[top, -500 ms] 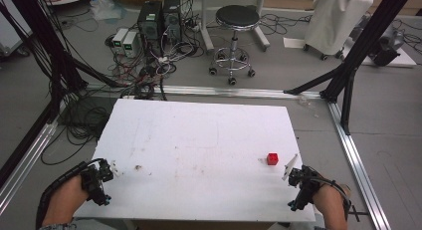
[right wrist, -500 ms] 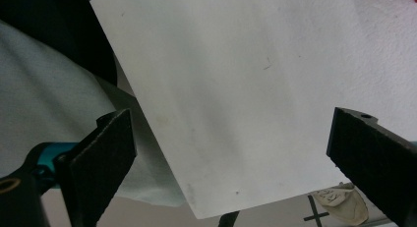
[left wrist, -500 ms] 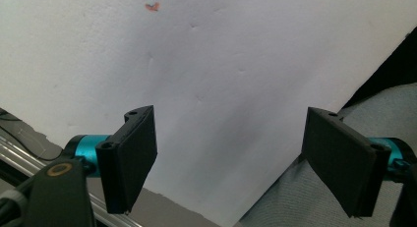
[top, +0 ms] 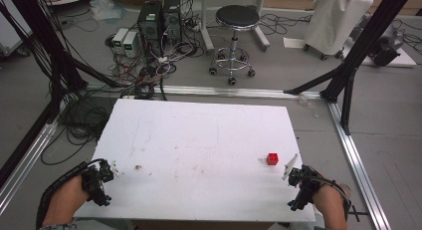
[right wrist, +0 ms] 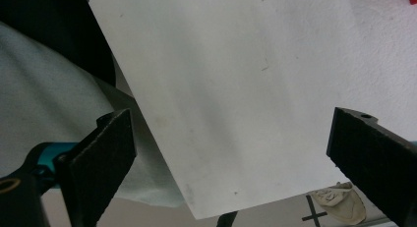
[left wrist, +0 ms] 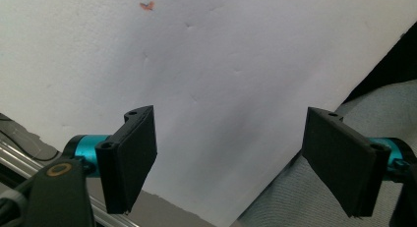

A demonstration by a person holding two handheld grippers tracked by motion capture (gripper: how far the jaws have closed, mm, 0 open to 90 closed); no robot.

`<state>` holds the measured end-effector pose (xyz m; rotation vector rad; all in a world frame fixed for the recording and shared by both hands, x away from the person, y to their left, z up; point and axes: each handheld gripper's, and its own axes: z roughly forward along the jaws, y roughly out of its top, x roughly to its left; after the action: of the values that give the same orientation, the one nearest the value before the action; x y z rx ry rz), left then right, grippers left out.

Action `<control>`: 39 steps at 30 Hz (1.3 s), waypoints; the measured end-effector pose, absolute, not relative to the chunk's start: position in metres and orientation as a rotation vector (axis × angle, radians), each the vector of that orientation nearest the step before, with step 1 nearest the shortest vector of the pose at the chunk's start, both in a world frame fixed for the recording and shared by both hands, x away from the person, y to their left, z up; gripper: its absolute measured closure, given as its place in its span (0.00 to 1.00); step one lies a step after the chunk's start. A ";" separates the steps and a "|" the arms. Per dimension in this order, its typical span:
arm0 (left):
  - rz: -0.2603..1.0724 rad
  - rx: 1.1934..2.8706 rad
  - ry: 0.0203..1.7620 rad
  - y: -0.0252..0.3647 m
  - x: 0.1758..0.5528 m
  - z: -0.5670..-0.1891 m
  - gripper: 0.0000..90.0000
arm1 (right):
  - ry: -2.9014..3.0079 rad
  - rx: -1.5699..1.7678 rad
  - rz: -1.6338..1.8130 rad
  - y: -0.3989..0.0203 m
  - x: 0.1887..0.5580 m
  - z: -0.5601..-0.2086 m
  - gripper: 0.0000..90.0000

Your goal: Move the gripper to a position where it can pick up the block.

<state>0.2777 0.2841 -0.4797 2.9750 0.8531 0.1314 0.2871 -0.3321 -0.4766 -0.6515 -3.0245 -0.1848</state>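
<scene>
Nothing moved, red cube (top: 272, 159) (unobstructed), stool (top: 237, 17) beyond

left tool (top: 98, 182) jaws wide apart (low, near edge) | right tool (top: 302, 186) jaws wide apart

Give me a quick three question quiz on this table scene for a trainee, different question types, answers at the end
1. True or false: the red cube sits nearer the right claw than the left claw.
2. Multiple choice: the left claw is A) shut on the cube, B) open and empty, C) shut and empty.
3. Fill in: the stool stands on the ____ beyond the table.

Key: 1 true; 2 B; 3 floor.
</scene>
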 end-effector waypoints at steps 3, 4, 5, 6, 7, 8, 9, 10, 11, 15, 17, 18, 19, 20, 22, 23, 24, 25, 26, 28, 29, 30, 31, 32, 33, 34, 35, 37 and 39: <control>0.129 2.977 0.852 0.284 0.278 -0.479 0.24 | -3.024 -0.641 -0.190 -0.332 0.287 -0.476 0.04; 0.129 2.977 0.852 0.284 0.278 -0.479 0.24 | -3.024 -0.641 -0.190 -0.332 0.287 -0.476 0.04; 0.130 2.977 0.848 0.283 0.278 -0.478 0.24 | -3.024 -0.645 -0.194 -0.332 0.287 -0.476 0.04; 0.130 2.977 0.848 0.283 0.278 -0.478 0.24 | -3.024 -0.645 -0.194 -0.332 0.287 -0.476 0.04; 0.138 2.974 0.849 0.282 0.277 -0.479 0.24 | -3.023 -0.649 -0.188 -0.332 0.286 -0.476 0.04; 0.132 2.977 0.847 0.282 0.278 -0.479 0.24 | -3.021 -0.649 -0.186 -0.332 0.286 -0.476 0.04; 0.132 2.977 0.847 0.282 0.278 -0.479 0.24 | -3.021 -0.648 -0.186 -0.332 0.286 -0.476 0.04; 0.141 2.984 0.840 0.282 0.278 -0.479 0.24 | -3.021 -0.649 -0.188 -0.332 0.286 -0.476 0.04; 0.141 2.984 0.840 0.282 0.278 -0.479 0.24 | -3.022 -0.648 -0.187 -0.332 0.286 -0.476 0.04; 0.144 2.981 0.834 0.280 0.278 -0.478 0.24 | -3.019 -0.642 -0.187 -0.331 0.286 -0.477 0.04; 0.150 2.978 0.834 0.280 0.277 -0.478 0.24 | -3.019 -0.640 -0.188 -0.331 0.287 -0.477 0.04; 0.148 2.978 0.834 0.280 0.277 -0.478 0.24 | -3.019 -0.638 -0.188 -0.331 0.287 -0.477 0.04; 0.148 2.978 0.834 0.280 0.277 -0.478 0.24 | -3.019 -0.637 -0.188 -0.331 0.287 -0.477 0.04; 0.150 2.978 0.834 0.281 0.277 -0.478 0.24 | -3.019 -0.638 -0.191 -0.331 0.287 -0.477 0.04; 0.147 2.978 0.836 0.281 0.277 -0.478 0.24 | -3.020 -0.636 -0.196 -0.331 0.288 -0.477 0.04; 0.138 2.972 0.840 0.281 0.277 -0.478 0.24 | -3.021 -0.641 -0.197 -0.331 0.289 -0.477 0.04; 0.143 2.970 0.846 0.281 0.277 -0.478 0.24 | -3.023 -0.642 -0.196 -0.331 0.289 -0.478 0.04; 0.140 2.969 0.848 0.282 0.277 -0.478 0.24 | -3.017 -0.644 -0.192 -0.332 0.289 -0.479 0.04; 0.138 2.969 0.848 0.282 0.277 -0.477 0.24 | -3.016 -0.644 -0.190 -0.332 0.290 -0.480 0.04; 0.149 2.965 0.850 0.282 0.276 -0.477 0.24 | -3.017 -0.643 -0.172 -0.330 0.290 -0.482 0.04; 0.142 2.965 0.854 0.283 0.276 -0.477 0.24 | -3.015 -0.639 -0.172 -0.329 0.291 -0.483 0.04; 0.142 2.964 0.854 0.283 0.277 -0.477 0.24 | -3.014 -0.633 -0.171 -0.327 0.291 -0.483 0.04; 0.147 2.963 0.855 0.284 0.276 -0.477 0.24 | -3.019 -0.617 -0.166 -0.326 0.292 -0.484 0.04; 0.143 2.960 0.858 0.285 0.276 -0.477 0.24 | -3.018 -0.620 -0.166 -0.325 0.292 -0.484 0.04; 0.143 2.960 0.858 0.285 0.276 -0.477 0.24 | -3.015 -0.616 -0.165 -0.324 0.293 -0.485 0.04; 0.152 2.959 0.858 0.285 0.276 -0.476 0.24 | -3.020 -0.612 -0.154 -0.324 0.294 -0.485 0.04; 0.153 2.957 0.861 0.285 0.276 -0.476 0.24 | -3.020 -0.613 -0.149 -0.324 0.295 -0.485 0.04; 0.146 2.957 0.857 0.285 0.276 -0.477 0.24 | -3.035 -0.584 -0.158 -0.326 0.298 -0.484 0.04; 0.144 2.957 0.853 0.285 0.277 -0.477 0.24 | -3.050 -0.573 -0.176 -0.327 0.300 -0.482 0.04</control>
<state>0.2765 0.2846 -0.4768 2.9574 0.8532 0.1443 0.2999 -0.3268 -0.4824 -0.5726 -3.0496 -0.1762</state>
